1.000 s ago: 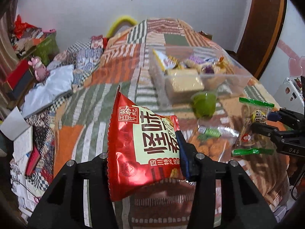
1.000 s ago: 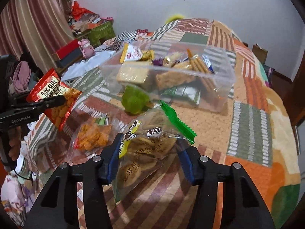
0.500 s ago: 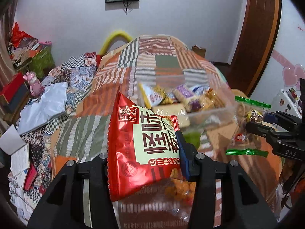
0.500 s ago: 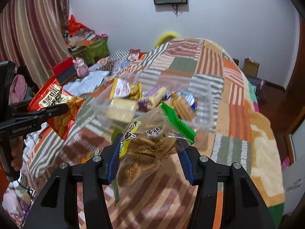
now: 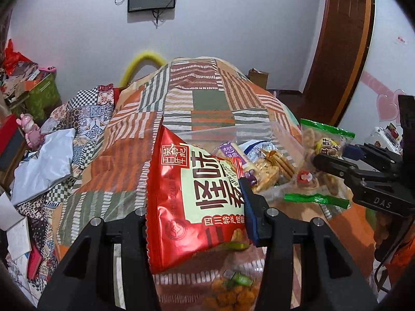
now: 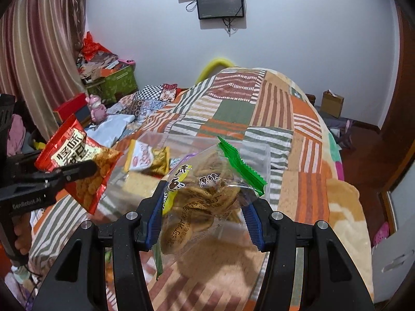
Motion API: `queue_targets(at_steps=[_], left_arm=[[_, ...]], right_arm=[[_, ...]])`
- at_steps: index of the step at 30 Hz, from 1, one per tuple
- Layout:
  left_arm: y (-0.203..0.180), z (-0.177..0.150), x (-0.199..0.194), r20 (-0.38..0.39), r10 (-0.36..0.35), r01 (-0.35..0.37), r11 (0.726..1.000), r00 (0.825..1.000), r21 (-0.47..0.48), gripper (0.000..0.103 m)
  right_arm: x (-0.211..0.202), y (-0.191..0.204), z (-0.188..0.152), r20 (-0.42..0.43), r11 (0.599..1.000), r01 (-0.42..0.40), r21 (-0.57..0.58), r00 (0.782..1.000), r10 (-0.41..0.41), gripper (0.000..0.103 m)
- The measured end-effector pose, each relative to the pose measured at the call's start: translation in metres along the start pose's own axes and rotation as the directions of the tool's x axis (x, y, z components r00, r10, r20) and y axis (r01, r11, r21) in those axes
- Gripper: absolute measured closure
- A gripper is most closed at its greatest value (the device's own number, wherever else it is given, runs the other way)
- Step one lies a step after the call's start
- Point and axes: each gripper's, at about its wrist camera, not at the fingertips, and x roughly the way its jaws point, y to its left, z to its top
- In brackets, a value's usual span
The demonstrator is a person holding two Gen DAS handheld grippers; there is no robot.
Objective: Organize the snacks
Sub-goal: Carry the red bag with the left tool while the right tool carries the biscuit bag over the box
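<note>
Nearest, red bag is clamped in left gripper; clear biscuit bag is pinched in right gripper. Both are held up near the bin, farther out on the quilt. Slippery film could be lost early, or bags collide over the bin.

The red snack bag is glossy foil that catches the light and creases. The biscuit bag is clear, crinkled plastic film with a green sawtooth seal. The clear bin looks like smooth see-through plastic. The quilt on the bed is matt woven cloth in striped patches. The left tool and the right tool are matt black plastic with bright metal screw heads and ribbed blue pads. The door is polished brown wood.
</note>
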Motion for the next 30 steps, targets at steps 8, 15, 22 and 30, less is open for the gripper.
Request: queue_targets(at_steps=[8,15,22,30], left_arm=[[-0.007,0.01,0.03,-0.015,-0.004,0.004,1.0,1.0,0.022,0.056],[-0.002,0.015,0.055,-0.037,-0.012,0.013,1.0,0.999,0.008,0.056],[0.002,0.018,0.075,-0.056,-0.028,0.028,1.0,0.998,-0.011,0.056],[0.002,0.019,0.088,-0.068,-0.023,0.022,1.0,0.997,-0.017,0.055]], right_arm=[[0.028,-0.012,0.014,-0.007,1.0,0.004,0.018,1.0,-0.003,0.052],[0.05,-0.02,0.02,-0.019,0.999,0.01,0.041,1.0,-0.009,0.052],[0.061,-0.022,0.026,-0.014,0.998,0.004,0.055,1.0,-0.004,0.052],[0.074,-0.021,0.03,-0.028,0.998,0.008,0.063,1.0,-0.006,0.05]])
